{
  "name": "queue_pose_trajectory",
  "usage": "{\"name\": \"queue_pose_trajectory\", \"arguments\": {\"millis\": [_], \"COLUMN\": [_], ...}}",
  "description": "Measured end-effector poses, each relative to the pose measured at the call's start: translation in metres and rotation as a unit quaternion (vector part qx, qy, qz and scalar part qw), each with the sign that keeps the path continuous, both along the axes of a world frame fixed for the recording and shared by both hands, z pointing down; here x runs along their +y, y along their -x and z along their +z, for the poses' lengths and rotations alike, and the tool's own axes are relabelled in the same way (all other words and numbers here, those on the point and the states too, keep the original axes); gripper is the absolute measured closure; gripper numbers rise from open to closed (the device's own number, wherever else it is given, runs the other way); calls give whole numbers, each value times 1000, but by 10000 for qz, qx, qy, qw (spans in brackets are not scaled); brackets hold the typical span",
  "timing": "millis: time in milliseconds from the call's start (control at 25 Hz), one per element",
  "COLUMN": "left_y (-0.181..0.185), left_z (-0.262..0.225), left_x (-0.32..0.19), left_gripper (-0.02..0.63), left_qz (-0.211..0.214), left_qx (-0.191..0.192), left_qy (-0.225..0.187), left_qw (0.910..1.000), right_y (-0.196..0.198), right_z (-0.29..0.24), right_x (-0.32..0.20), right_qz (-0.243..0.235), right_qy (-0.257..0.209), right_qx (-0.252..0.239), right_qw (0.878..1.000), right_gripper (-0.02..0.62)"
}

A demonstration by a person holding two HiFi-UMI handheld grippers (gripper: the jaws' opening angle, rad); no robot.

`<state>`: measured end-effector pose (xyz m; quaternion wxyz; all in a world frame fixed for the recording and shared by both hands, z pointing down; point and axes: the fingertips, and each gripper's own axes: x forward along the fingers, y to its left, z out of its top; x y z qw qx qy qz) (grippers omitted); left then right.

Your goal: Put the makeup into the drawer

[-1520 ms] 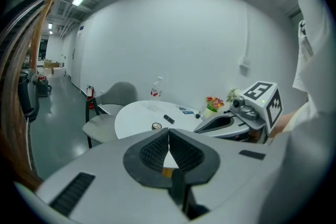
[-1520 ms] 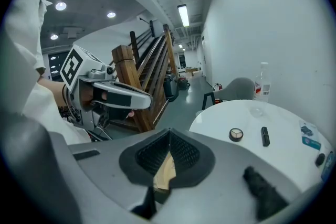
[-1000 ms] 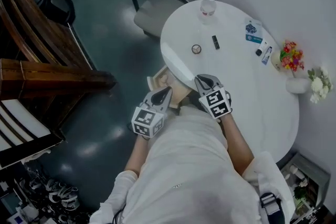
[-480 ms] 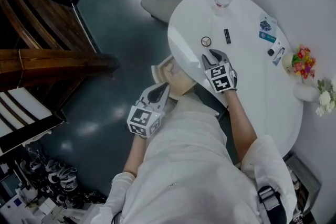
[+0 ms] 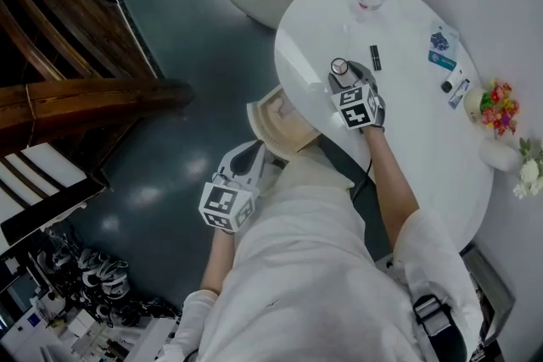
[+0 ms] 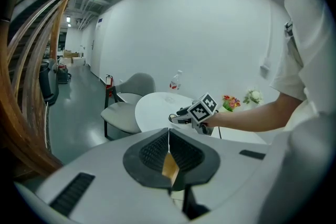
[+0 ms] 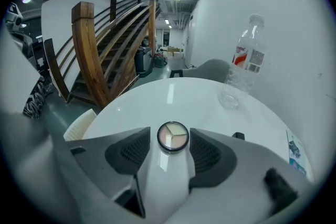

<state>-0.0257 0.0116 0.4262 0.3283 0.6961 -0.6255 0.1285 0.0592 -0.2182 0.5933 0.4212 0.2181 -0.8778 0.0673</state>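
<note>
My right gripper [image 5: 349, 77] has just been opening: jaws spread either side of the round compact [image 7: 173, 137], which lies flat on the table [image 7: 157, 97], 3 shades up, no long axis. The bottle [image 7: 245, 68] label is unreadable. The left gripper [image 6: 169, 139] is pressed together, empty.

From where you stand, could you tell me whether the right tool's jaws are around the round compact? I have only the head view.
Observer: Yes. The compact lies on the table between the jaws of the right tool. They have just been opening, and the pads stand clear of it.
Operator: Thank you. What does its top look like?
Observer: It shows three pale shades in wedges.
Operator: And how does the other one stand?
Observer: The left gripper view shows the left tool with its jaws together.
</note>
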Motion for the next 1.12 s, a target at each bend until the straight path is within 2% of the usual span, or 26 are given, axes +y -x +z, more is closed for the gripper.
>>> {"name": "queue_pose_trajectory", "arguments": {"millis": [240,720,1120], "left_y": [3,2,3], "left_z": [3,3,5], "left_x": [-3,3,-4], "left_gripper": [594,594,594], "left_qz": [-29,-1,315], "left_qx": [22,103,150], "left_qy": [16,33,-95], "left_qw": [10000,9999,9993], "right_y": [7,8,0], "right_z": [18,21,1], "right_x": [-7,2,24], "right_qz": [-81,-165,23], "right_qy": [62,452,323], "right_qx": [173,158,7], "right_qw": [9998,9987,9995], "right_gripper": [360,380,380]}}
